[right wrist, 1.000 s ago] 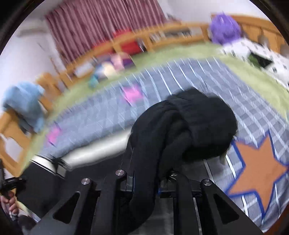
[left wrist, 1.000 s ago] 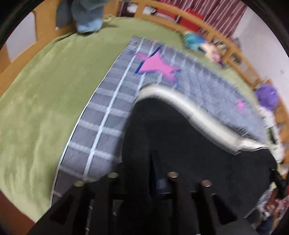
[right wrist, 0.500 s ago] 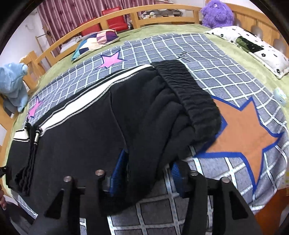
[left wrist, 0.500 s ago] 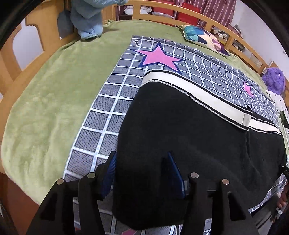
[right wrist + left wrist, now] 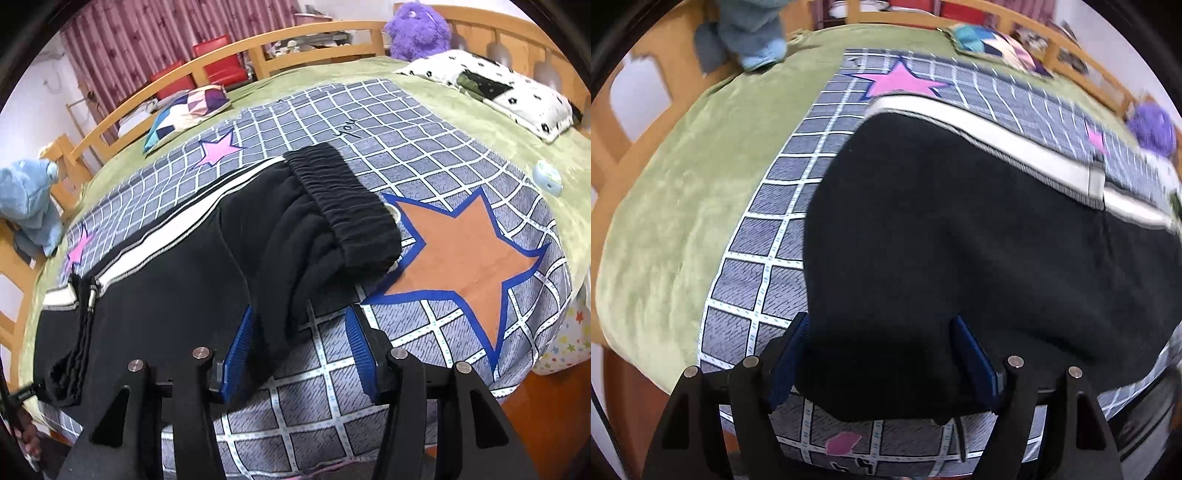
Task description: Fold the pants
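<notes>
Black pants (image 5: 177, 266) flat on checked blanket (image 5: 424, 147) mid-frame, left gripper (image 5: 879, 354) wide around hem, right gripper (image 5: 299, 343) wide, fabric fold between fingers, waistband (image 5: 343, 206) center.

pants (image 5: 177, 280) on blanket (image 5: 461, 147), pillow (image 5: 498, 88) behind

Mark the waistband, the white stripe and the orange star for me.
waistband (image 5: 343, 206): right wrist view, middle of the ribbed black band.
white stripe (image 5: 1015, 151): left wrist view, mid-length of the stripe.
orange star (image 5: 465, 258): right wrist view, centre of the star.
</notes>
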Demonstrator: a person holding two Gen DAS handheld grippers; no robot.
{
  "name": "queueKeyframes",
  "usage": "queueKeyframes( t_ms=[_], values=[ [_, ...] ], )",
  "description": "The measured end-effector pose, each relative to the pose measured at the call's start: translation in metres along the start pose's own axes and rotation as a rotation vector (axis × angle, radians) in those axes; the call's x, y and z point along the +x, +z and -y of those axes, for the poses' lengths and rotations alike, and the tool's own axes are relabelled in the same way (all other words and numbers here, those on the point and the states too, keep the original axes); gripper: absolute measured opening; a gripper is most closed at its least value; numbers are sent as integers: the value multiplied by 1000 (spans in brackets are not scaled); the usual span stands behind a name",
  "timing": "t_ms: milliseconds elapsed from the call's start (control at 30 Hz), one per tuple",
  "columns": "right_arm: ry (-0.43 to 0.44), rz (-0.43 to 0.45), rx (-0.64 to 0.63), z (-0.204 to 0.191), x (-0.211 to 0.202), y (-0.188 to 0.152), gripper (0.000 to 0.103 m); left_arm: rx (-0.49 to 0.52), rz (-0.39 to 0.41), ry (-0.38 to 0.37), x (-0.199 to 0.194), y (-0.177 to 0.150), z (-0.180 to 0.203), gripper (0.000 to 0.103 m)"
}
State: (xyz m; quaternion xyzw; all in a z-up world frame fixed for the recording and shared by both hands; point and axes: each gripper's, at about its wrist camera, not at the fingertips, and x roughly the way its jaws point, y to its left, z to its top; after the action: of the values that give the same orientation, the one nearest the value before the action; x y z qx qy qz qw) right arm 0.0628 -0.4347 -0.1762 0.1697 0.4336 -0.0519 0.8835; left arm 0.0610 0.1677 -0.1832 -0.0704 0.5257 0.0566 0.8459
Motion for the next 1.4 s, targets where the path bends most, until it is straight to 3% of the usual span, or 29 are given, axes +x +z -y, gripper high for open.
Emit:
queueKeyframes(
  t_ms=[100, 200, 233, 300, 367, 400, 467, 533, 567, 633, 767, 800, 900, 1000, 1067, 1167, 1300, 1400],
  values=[
    [42, -12, 58, 7, 10, 10, 53, -70, 69, -74, -15, 1, -12, 76],
    [102, -40, 165, 21, 33, 23, 63, -107, 159, -105, -31, 1, -16, 76],
    [119, -61, 201, 24, 42, 25, 69, -116, 176, -109, -34, 1, -17, 76],
    [135, -110, 294, 32, 64, 30, 71, -126, 179, -120, -34, 3, -16, 76],
    [135, -118, 381, 39, 77, 34, 62, -135, 171, -122, -31, 4, -14, 76],
    [118, -106, 374, 37, 77, 37, 47, -139, 167, -120, -29, 5, -14, 76],
    [93, -3, 246, 20, 58, 50, 40, -140, 176, -131, -30, 6, -13, 76],
    [171, 193, 74, 1, 18, 55, 39, -123, 199, -140, -34, 6, -10, 76],
    [201, 249, 46, -1, 6, 52, 40, -114, 202, -134, -34, 5, -10, 76],
    [157, 211, 24, -1, 10, 50, 51, -111, 190, -118, -30, 8, -8, 76],
    [30, -135, 42, 21, 64, 37, 54, -125, 139, -126, -21, 9, -13, 76],
    [7, -157, 40, 25, 64, 32, 57, -126, 124, -109, -18, 9, -14, 76],
    [-68, -144, -2, 23, 37, 25, 61, -145, 71, -64, -9, 9, -19, 76],
    [-157, -105, -93, 8, 6, 22, 60, -188, 58, -99, -7, 7, -31, 76],
    [-167, -74, -113, -3, -12, 21, 61, -204, 31, -89, 0, 5, -38, 76],
    [-75, -18, -121, -28, -30, 16, 60, -225, -47, -114, 16, 2, -46, 75],
    [61, 25, -152, -72, -26, 6, 61, -236, -43, -162, 17, -1, -53, 75],
    [210, -21, -175, -117, -5, -7, 50, -225, -37, -161, 15, -3, -50, 71]
  ],
)
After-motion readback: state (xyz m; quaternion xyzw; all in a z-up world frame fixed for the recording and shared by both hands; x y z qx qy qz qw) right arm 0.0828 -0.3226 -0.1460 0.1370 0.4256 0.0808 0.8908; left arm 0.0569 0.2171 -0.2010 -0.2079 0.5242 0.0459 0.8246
